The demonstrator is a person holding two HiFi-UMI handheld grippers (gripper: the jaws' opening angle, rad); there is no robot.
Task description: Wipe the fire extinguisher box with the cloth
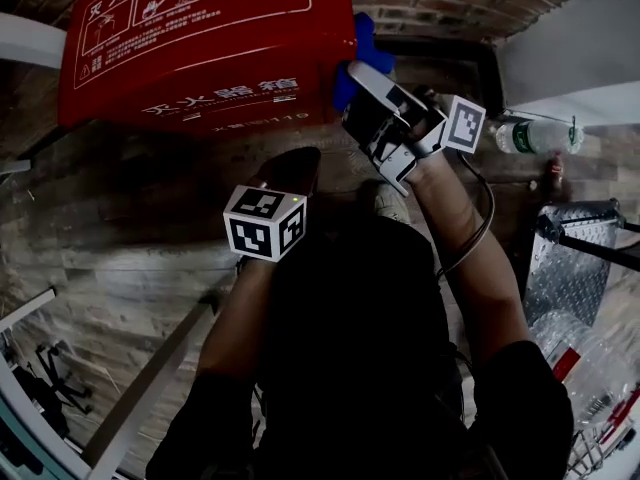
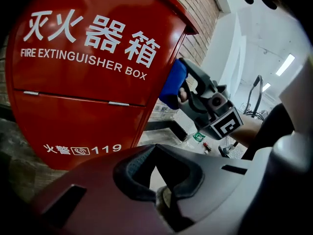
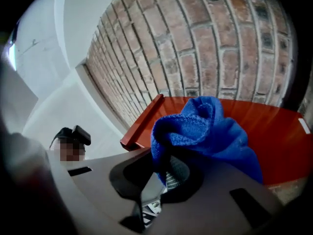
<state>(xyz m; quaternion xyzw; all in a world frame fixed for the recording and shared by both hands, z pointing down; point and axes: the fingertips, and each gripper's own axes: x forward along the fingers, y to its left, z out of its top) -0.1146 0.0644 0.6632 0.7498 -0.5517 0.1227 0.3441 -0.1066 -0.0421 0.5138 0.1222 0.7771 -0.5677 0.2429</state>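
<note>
The cloth (image 3: 210, 131) is pinched by the right gripper (image 1: 356, 72) and is laid against the fire extinguisher box (image 1: 200, 48) edge, just ahead of its jaws. The left gripper (image 1: 290, 173) is pressed together, empty. Most faces are probably left to be wiped.

This looks to me like a utility or workshop space, not a home. Ahead of the jaws of my left gripper (image 2: 156, 148) a red fire extinguisher box (image 2: 83, 82) stands against a bare brick wall (image 2: 195, 4). Right of those jaws are white walls (image 2: 225, 53) and ceiling strip lights (image 2: 286, 65). Right of my right gripper (image 3: 161, 173), diamond-plate metal (image 1: 560, 258) and plastic bottles (image 1: 535, 136) sit on the plank floor (image 1: 120, 258).
</note>
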